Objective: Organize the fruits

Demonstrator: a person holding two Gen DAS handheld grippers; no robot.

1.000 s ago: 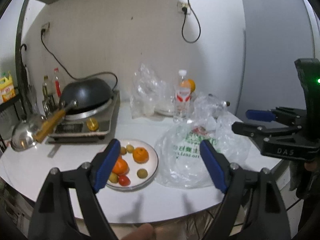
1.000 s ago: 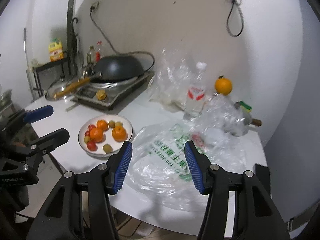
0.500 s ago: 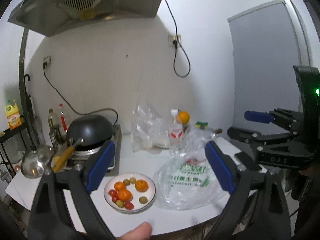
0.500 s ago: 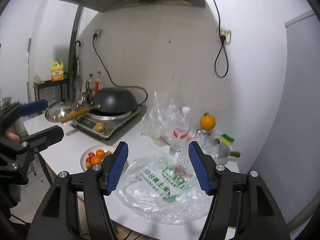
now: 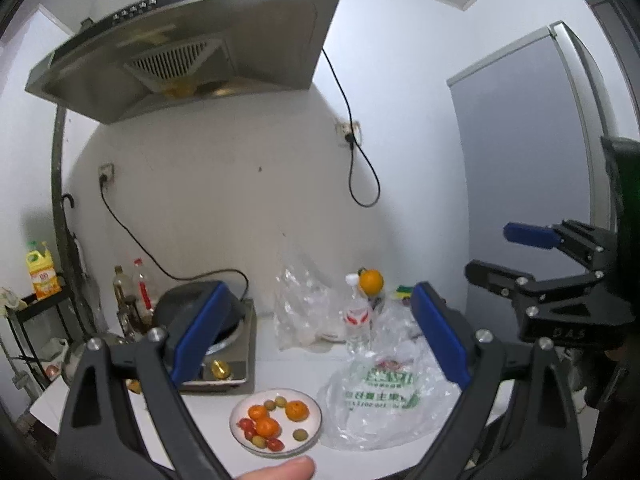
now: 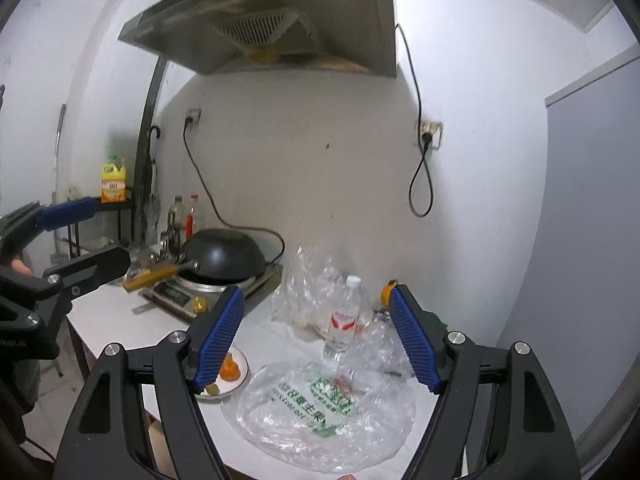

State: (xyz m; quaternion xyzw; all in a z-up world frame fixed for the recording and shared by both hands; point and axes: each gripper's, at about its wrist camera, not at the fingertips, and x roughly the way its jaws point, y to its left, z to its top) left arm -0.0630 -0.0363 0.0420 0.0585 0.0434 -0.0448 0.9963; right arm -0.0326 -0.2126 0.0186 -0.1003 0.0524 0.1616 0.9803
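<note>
Two tools, left point(image 5: 320, 336) agape, right point(image 6: 314, 336) widening, both empty, above fruit plate point(image 5: 306, 446), crumpled bag point(image 5: 384, 396), bottle point(image 5: 357, 316).

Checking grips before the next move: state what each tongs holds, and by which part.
Nothing is held. The left tongs stand open and empty; the right tongs are opening, also empty, above the plastic bag.

White plate point(image 5: 316, 420), orange tangerines point(image 5: 297, 410)
</note>
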